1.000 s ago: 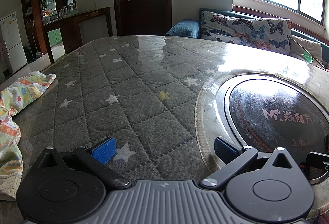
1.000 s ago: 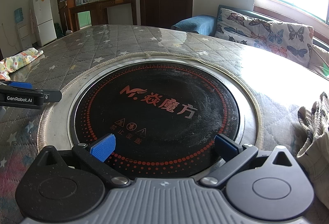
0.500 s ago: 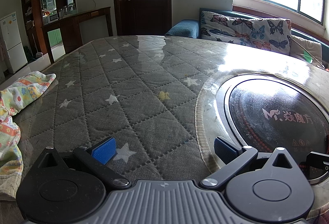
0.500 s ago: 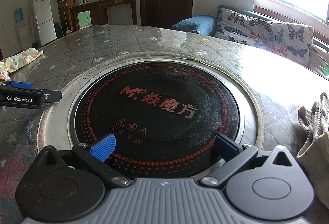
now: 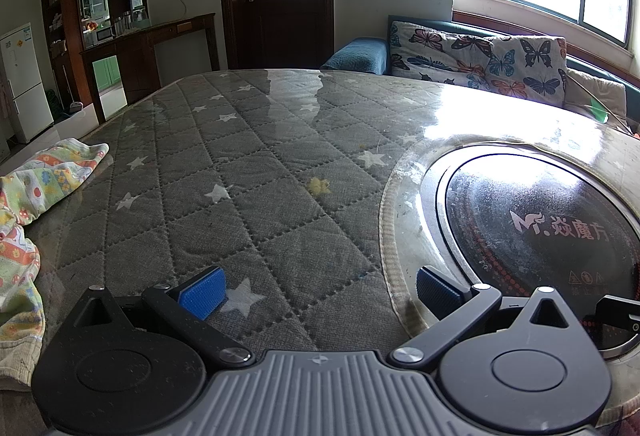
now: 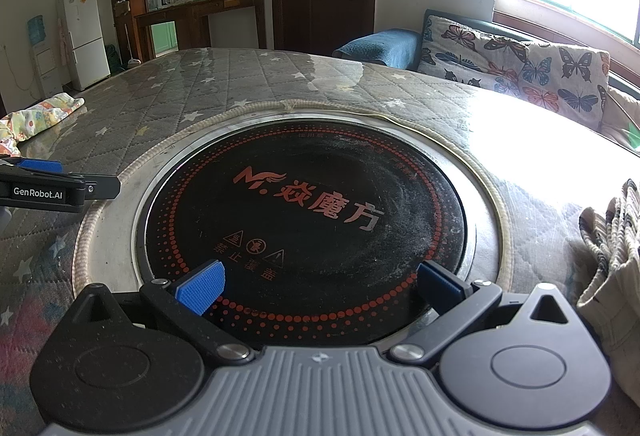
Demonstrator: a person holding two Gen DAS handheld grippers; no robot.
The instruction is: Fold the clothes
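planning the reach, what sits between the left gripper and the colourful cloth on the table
Nothing: in the left wrist view only bare quilted table cover lies between the open left gripper and the colourful cloth.

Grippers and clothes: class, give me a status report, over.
Left gripper open, empty. Right gripper open, over hotplate. Colourful garment far left, plaid garment right, both untouched.

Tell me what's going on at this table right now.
Nothing is being handled yet. The left gripper and right gripper are both open and empty, low over the quilted table with its built-in round cooktop. A colorful patterned garment lies crumpled at the table's left edge, and a plaid garment sits at the right edge. Folding hasn't started.
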